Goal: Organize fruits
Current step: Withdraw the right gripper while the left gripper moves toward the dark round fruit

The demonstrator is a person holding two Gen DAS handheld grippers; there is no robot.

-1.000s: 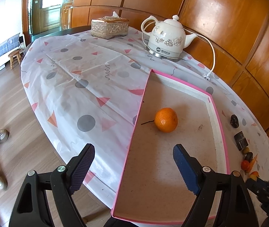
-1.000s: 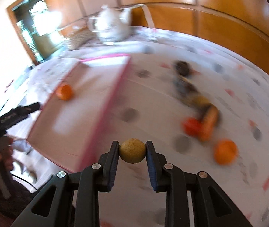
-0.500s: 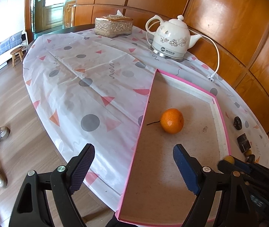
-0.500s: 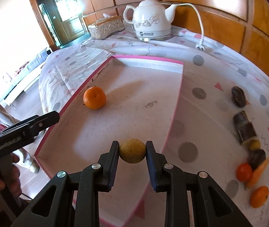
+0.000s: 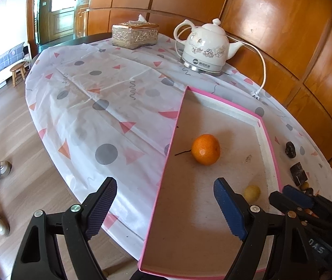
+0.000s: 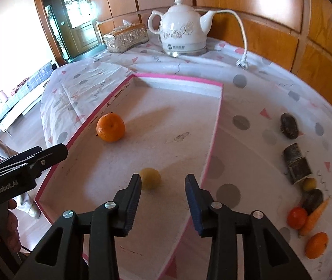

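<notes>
A pink-rimmed tray holds an orange mandarin at ten o'clock — and a yellowish fruit; white tablecloth — grey dots, pink triangles.

White lettering reading "GenRobot.AI" runs along the side of the black plastic left gripper in the right wrist view, while the small logo and print on the white ceramic electric kettle are too small to read.

Orange, small yellow fruit, in pink tray
</notes>
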